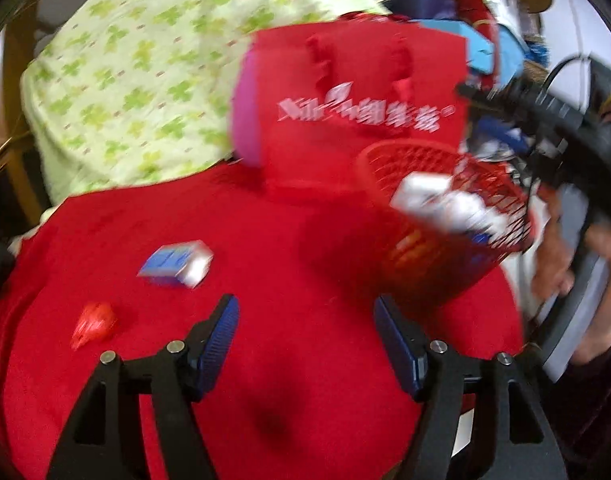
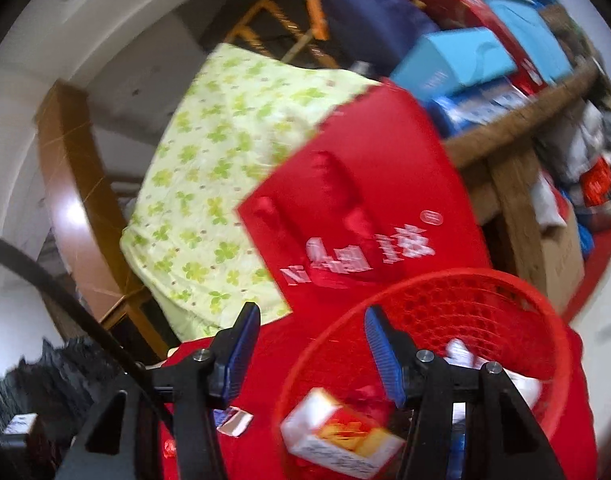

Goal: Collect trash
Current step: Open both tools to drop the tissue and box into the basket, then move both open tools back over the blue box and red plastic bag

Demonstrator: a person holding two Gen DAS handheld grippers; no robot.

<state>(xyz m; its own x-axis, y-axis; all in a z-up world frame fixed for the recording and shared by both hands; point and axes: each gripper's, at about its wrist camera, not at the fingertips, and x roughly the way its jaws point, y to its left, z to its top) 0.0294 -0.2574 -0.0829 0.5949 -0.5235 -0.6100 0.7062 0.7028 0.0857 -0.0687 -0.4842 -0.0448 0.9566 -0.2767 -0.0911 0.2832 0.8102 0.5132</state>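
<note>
Both our left gripper (image 1: 305,344) and right gripper (image 2: 311,354) hang released and empty, the right above the red basket (image 2: 537,292).

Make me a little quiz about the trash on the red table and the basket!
1. True or false: the left gripper is shut on the blue and white box.
2. Which thing lies in the red basket? A) the red and white carton B) the red wrapper C) a green bottle
3. Fill in: the red wrapper lies on the red ____.

Key
1. False: its jaws are open and empty, and the box lies on the cloth ahead.
2. A
3. tablecloth
</note>
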